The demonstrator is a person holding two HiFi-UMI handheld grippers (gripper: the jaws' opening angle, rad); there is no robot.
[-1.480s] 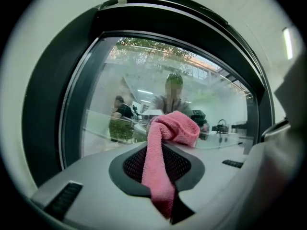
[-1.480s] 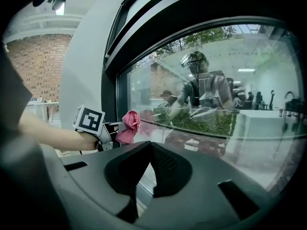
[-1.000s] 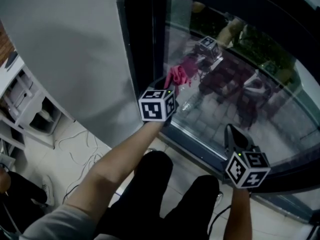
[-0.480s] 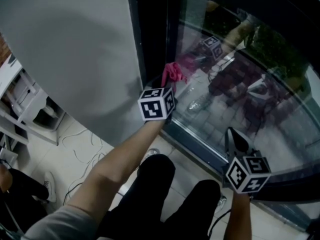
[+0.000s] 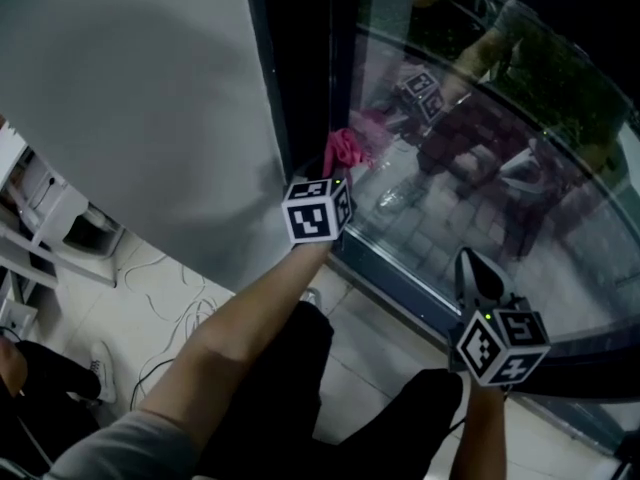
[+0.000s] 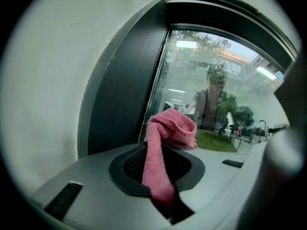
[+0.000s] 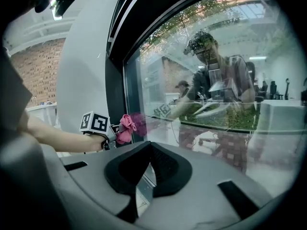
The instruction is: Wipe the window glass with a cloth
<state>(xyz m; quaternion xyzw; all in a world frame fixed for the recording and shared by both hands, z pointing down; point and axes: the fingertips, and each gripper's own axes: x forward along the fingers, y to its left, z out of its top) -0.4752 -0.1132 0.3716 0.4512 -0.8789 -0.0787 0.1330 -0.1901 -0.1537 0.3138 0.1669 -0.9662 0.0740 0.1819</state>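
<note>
A pink cloth is bunched in my left gripper, which is shut on it. The cloth hangs out between the black pads and its top rests against the window glass, close to the dark upright frame. From the right gripper view the cloth touches the glass at its left edge. My right gripper hangs lower and to the right, near the bottom of the pane, shut and empty.
A grey wall runs left of the frame. The dark bottom sill borders the glass. Below lie a pale floor with loose cables and white shelving at far left. The person's legs are beneath the arms.
My left gripper has slid the cloth a little left along the glass, closer to the dark frame. The right gripper has barely moved.
</note>
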